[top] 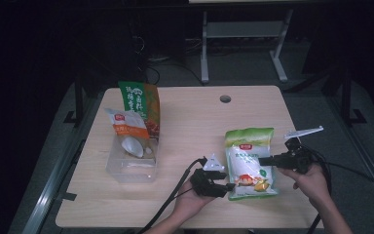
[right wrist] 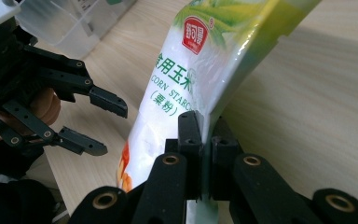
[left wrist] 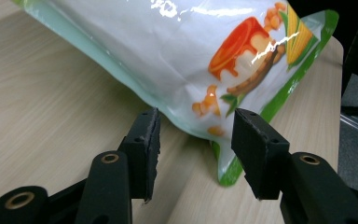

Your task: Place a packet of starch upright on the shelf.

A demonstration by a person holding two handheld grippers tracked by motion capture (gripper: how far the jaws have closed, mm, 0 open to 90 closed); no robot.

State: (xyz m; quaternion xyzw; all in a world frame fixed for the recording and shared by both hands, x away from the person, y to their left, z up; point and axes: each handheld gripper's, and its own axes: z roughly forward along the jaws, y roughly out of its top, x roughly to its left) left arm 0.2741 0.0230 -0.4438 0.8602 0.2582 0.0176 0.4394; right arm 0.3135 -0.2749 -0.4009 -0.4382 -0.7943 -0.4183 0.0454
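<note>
Corn starch bag pinched at one edge over the bench

High view: the corn starch bag [top: 249,163] hangs between both tongs. Left gripper view: the left tongs [left wrist: 196,133] are spread, clear of it. Right gripper view: the right tongs [right wrist: 204,126] pinch its edge; that thin seam might slip.

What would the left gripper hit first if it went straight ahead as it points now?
Most likely the corn starch bag: the open left gripper points at its lower edge, close ahead, with the pads apart from it. The right gripper pinches the bag's side.
</note>
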